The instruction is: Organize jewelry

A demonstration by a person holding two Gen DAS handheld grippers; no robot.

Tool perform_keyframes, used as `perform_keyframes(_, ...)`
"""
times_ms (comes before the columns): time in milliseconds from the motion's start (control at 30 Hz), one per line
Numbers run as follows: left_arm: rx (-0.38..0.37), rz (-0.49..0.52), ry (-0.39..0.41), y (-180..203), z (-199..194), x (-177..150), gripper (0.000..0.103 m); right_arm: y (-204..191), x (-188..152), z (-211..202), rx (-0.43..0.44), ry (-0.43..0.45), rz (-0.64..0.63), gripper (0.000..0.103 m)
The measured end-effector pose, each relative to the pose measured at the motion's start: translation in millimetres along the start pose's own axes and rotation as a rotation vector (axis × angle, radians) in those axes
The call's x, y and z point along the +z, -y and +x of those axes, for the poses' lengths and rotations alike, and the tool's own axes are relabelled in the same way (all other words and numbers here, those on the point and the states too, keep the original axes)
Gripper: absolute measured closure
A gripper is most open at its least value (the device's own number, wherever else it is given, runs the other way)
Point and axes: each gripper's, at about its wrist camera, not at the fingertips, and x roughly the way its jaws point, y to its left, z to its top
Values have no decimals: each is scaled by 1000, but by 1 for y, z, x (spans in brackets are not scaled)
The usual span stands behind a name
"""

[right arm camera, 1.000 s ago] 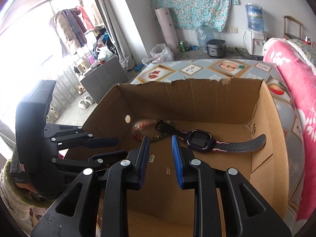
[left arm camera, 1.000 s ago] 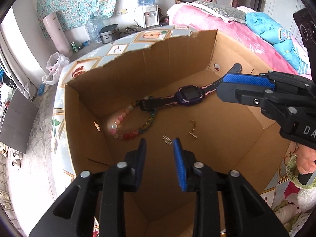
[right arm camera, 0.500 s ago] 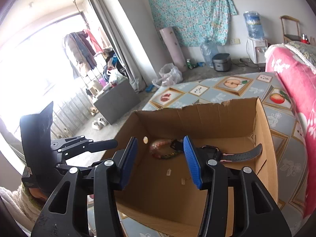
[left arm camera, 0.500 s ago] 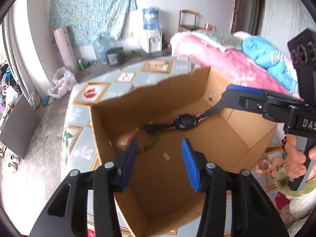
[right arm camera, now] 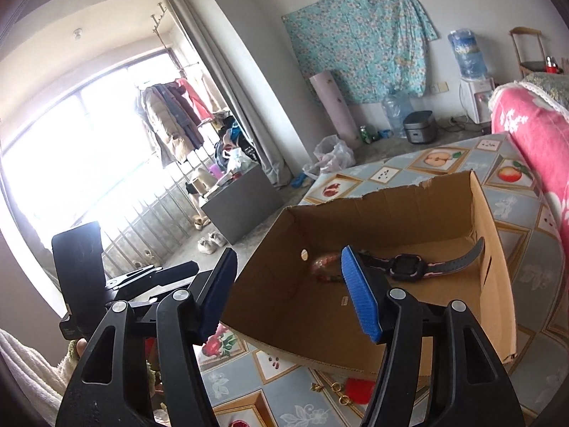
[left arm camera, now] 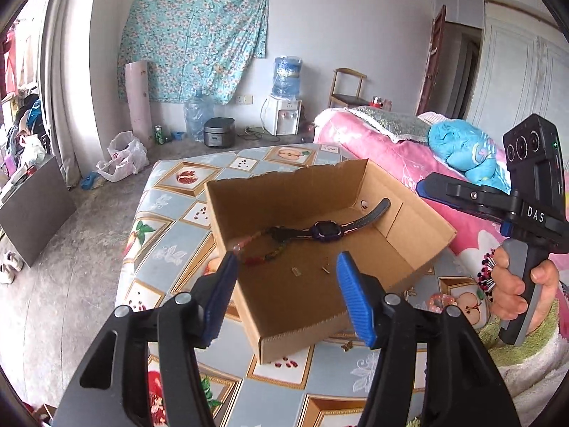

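Both grippers' jaws opening, empty; gold earrings (right arm camera: 329,388) on tablecloth below right gripper (right arm camera: 302,291), nearer than left gripper (left arm camera: 288,295).

Home bedroom: pink bedding (left arm camera: 387,142), water dispenser (left arm camera: 284,106), hung coats (right arm camera: 170,117) (lived-in).

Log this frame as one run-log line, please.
left gripper: opening, empty | right gripper: opening, empty | cardboard box: holds watch, bead bracelet | small gold pieces on table outside box
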Motion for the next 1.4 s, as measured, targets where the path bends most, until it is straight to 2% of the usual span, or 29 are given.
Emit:
perform_keyframes(267,-40,-10,-32,-5,-16,-40,38,-12,-25,-15,-22,-13,-57,44)
perform_keyframes(367,-80,-1,-71,4,-15,-59,34,-8,-43,-18,-59,-60,-75,39)
perform_keyframes(500,-106,22,-148,24,0,-86,34,9,-79,-25,-154,-154,-52,39)
perform_keyframes(667,-86,67,-231,52,30,-116,34,38,-131,-19,-236,-294,59,39)
perform_keyframes(767,-79,57,-277,60,50,-128,34,44,-146,-10,-260,-333,91,39)
perform_keyframes(900,-64,65,-301,65,71,-132,34,41,-147,-2,-282,-335,74,40)
perform_keyframes(1000,-37,96,-290,69,78,-129,34,40,-144,4,-281,-330,69,44)
perform_keyframes(1067,-26,118,-274,72,82,-126,34,40,-143,9,-285,-330,63,51)
perform_keyframes(1167,-23,157,-252,78,85,-120,39,38,-142,17,-284,-333,52,58)
perform_keyframes(1400,-32,222,-241,85,95,-115,50,27,-137,36,-266,-328,-36,67)
